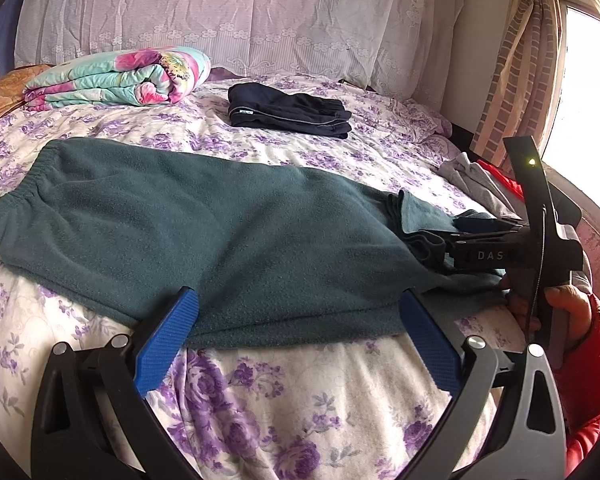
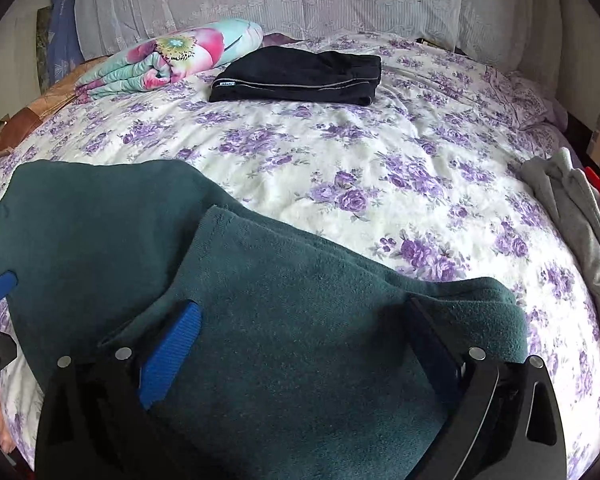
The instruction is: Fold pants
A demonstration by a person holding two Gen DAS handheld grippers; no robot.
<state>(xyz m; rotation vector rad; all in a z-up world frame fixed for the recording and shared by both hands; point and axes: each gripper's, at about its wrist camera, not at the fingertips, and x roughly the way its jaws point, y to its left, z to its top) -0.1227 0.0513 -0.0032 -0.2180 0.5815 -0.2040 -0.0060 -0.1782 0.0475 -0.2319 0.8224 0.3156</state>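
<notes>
Dark green fleece pants [image 1: 204, 232] lie flat across the bed, waistband at the left, legs running right. My left gripper [image 1: 300, 304] is open, its blue pads either side of the pants' near edge, nothing between them pinched. My right gripper shows in the left wrist view [image 1: 460, 240] at the leg ends, where the cloth is bunched around its fingers. In the right wrist view the green pants [image 2: 300, 320] drape over and between the right gripper's fingers [image 2: 304, 312], which stand wide apart; the right pad is hidden under cloth.
The bed has a purple-flowered sheet [image 2: 380, 168]. Folded black pants [image 2: 300, 76] and a rolled floral quilt [image 2: 172, 56] lie at the back. Grey clothes [image 2: 572, 208] lie at the right edge. A lace-covered headboard [image 1: 220, 12] stands behind, a curtain [image 1: 516, 60] at the right.
</notes>
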